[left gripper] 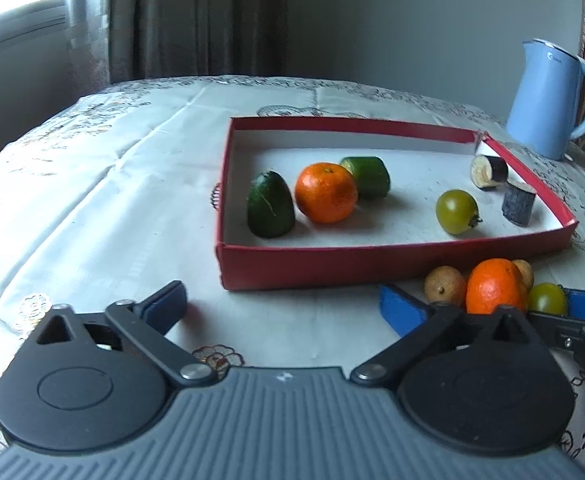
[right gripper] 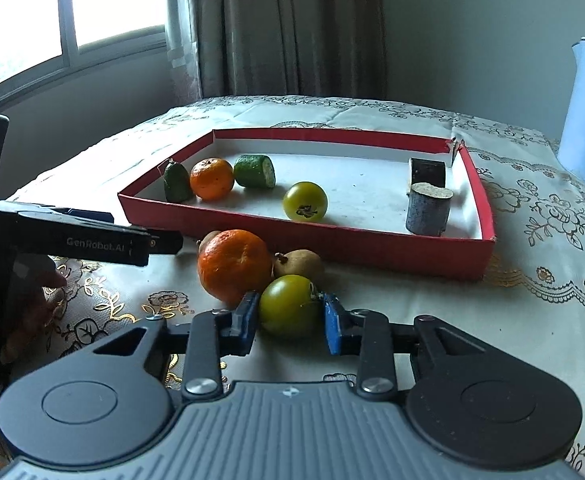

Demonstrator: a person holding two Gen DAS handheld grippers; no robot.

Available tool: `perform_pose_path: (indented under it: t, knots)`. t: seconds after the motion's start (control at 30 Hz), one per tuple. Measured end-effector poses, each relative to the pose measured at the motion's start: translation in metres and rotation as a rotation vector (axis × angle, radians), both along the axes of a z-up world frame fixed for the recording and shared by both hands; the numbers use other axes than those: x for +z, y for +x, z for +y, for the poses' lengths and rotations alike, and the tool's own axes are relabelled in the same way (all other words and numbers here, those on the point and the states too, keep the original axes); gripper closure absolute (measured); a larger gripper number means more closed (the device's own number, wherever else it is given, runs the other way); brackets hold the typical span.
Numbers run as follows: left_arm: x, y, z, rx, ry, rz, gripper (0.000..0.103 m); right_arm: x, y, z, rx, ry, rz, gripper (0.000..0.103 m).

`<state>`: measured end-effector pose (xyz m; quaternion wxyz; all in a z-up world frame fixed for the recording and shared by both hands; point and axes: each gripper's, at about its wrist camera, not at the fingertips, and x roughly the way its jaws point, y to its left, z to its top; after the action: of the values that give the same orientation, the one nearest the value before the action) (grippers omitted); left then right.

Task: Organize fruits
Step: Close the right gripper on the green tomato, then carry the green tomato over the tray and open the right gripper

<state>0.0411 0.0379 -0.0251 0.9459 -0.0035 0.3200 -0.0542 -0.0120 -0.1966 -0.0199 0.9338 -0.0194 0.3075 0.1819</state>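
Green tomato (right gripper: pixel 289 305), round, glossy, dark-flecked

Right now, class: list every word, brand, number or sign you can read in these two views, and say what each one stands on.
"GenRobot.AI": on the side of the left gripper, seen in the right wrist view.
"AS": end of a word cut off by the frame edge, on the same device's black body.
Logo on the blue kettle: too blurred to read.
Dark mark on the green tomato in the box: its stem scar, not text.

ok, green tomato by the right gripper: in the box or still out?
Out. The green tomato sits on the tablecloth in front of the red box, between the right gripper fingers.
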Motion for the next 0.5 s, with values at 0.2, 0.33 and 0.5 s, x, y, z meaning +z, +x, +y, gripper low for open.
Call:
perform_pose_path:
  t: [0.2, 0.33, 0.5]
  knots:
    - [-0.001, 0.001, -0.003, 0.001, 0.009, 0.002, 0.000, 0.004, -0.004, -0.010, -0.046, 0.008, -0.021, 0.070]
    - [-0.001, 0.001, -0.004, 0.002, 0.018, 0.004, 0.000, 0.006, -0.002, -0.020, -0.088, 0.009, -0.030, 0.070]
    - [-0.001, 0.002, -0.005, 0.001, 0.027, 0.007, 0.000, 0.007, 0.004, -0.028, -0.121, 0.019, -0.026, 0.070]
